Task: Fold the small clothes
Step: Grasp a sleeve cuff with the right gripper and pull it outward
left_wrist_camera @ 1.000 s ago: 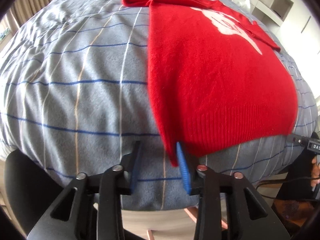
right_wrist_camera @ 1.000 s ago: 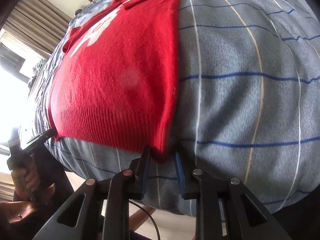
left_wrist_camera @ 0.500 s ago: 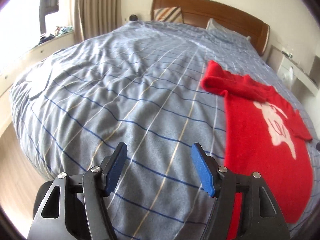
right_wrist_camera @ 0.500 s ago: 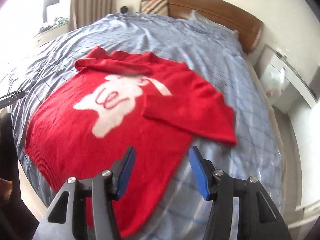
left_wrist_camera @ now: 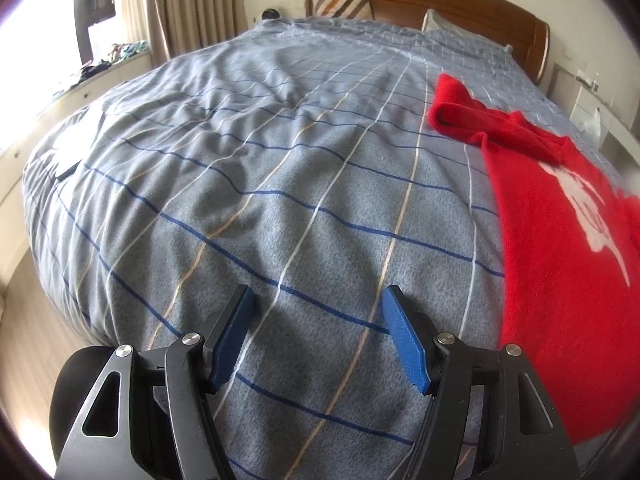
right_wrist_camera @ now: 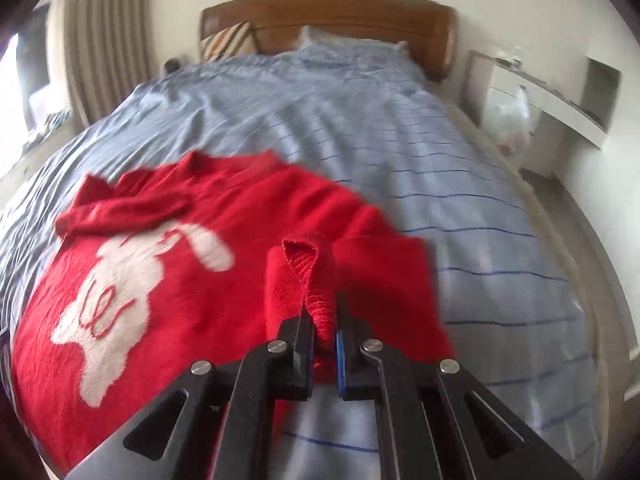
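The right gripper (right_wrist_camera: 320,312) has just closed its 2 jaws on the ribbed cuff of the sleeve (right_wrist_camera: 310,280) of a red knitted sweater with a white cartoon figure on its chest (right_wrist_camera: 168,280). The pinched cuff stands up in a narrow fold between the blue pads, so this hand has the cloth firmly. From there the sleeve drops away to the right-hand side of the sweater's body, which spreads flat to the left and far side of the jaws on the blue-grey checked quilt (right_wrist_camera: 460,200), its collar toward the wooden headboard (right_wrist_camera: 340,12).

The left gripper (left_wrist_camera: 316,320) stands wide apart with nothing between its blue pads; only quilt lies under it. In its view the sweater (left_wrist_camera: 560,260) lies off to the right, long axis running from the near edge of the bed toward the headboard, the other sleeve (left_wrist_camera: 480,120) bunched at the far end.

I judge the coming move to be carrying the held sleeve leftward across the chest. The right hand is plainly the nearer; the left sits well apart from the garment.
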`<state>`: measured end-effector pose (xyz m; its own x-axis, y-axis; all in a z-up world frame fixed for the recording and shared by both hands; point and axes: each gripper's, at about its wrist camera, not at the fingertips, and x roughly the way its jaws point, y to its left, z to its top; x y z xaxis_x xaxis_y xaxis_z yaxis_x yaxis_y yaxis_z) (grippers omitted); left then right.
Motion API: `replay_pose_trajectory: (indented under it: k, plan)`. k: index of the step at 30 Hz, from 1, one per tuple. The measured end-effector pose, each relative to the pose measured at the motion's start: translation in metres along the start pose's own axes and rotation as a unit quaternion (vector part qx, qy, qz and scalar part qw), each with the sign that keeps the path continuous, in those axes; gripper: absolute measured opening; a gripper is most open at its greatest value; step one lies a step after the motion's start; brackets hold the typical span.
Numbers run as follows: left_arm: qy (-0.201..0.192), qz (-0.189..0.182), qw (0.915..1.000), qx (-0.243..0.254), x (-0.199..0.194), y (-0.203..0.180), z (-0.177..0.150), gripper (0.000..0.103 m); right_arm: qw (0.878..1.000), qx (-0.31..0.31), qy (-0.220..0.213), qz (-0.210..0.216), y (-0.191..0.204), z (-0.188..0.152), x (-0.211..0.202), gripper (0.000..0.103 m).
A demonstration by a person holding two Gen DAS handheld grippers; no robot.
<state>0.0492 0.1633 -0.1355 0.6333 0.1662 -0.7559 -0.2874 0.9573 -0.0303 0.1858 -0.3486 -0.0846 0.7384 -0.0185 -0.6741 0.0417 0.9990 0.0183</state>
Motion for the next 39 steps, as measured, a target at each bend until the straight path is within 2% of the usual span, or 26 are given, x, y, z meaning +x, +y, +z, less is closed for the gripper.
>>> replay_pose_trajectory:
  k: [2, 4, 7, 12, 17, 23, 25, 27, 29, 31, 33, 35, 37, 39]
  plan:
    - [0.000, -0.001, 1.0000, -0.004, 0.000, 0.000, 0.000, 0.069, 0.997, 0.067, -0.010, -0.037, -0.066, -0.001, -0.021, 0.007]
    - [-0.001, 0.000, 1.0000, -0.004, -0.001, 0.000, 0.000, 0.069, 0.988, 0.138, -0.006, -0.065, -0.128, -0.012, -0.038, 0.007]
    - [-0.002, 0.005, 1.0000, -0.002, 0.001, -0.002, 0.000, 0.069, 0.972, 0.223, 0.017, -0.072, -0.193, -0.041, -0.046, 0.007]
    - [-0.003, 0.012, 0.9999, 0.005, 0.001, -0.003, -0.002, 0.069, 0.939, 0.337, 0.054, -0.045, -0.240, -0.097, -0.032, 0.007]
    - [-0.004, 0.020, 0.9997, 0.015, 0.003, -0.006, -0.004, 0.069, 0.920, 0.385, 0.058, -0.031, -0.258, -0.132, -0.021, 0.007]
    - [-0.004, 0.021, 0.9996, 0.016, 0.003, -0.007, -0.005, 0.069, 0.919, 0.388, 0.071, -0.022, -0.262, -0.135, -0.028, 0.009]
    - [-0.004, 0.021, 0.9996, 0.015, 0.003, -0.007, -0.005, 0.069, 0.919, 0.384, 0.077, -0.040, -0.265, -0.133, -0.036, 0.014]
    - [-0.004, 0.022, 0.9996, 0.015, 0.003, -0.007, -0.005, 0.069, 0.924, 0.372, 0.071, -0.064, -0.265, -0.128, -0.050, 0.014]
    - [-0.004, 0.022, 0.9996, 0.016, 0.003, -0.007, -0.005, 0.070, 0.935, 0.341, 0.046, -0.080, -0.257, -0.115, -0.064, 0.014]
    - [-0.005, 0.025, 0.9995, 0.018, 0.004, -0.008, -0.005, 0.071, 0.948, 0.313, 0.019, -0.057, -0.245, -0.102, -0.072, 0.015]
    - [-0.005, 0.025, 0.9995, 0.020, 0.005, -0.009, -0.006, 0.074, 0.953, 0.303, 0.024, -0.011, -0.234, -0.097, -0.063, 0.016]
    - [-0.003, 0.024, 0.9995, 0.022, 0.004, -0.009, -0.006, 0.075, 0.954, 0.296, 0.055, 0.004, -0.225, -0.102, -0.046, 0.018]
    - [0.005, 0.016, 0.9996, 0.024, -0.001, -0.006, -0.004, 0.075, 0.949, 0.304, 0.085, -0.003, -0.223, -0.117, -0.031, 0.018]
    - [0.000, 0.003, 0.9995, 0.031, -0.015, -0.005, 0.002, 0.075, 0.946, 0.317, 0.069, -0.003, -0.224, -0.129, -0.034, 0.017]
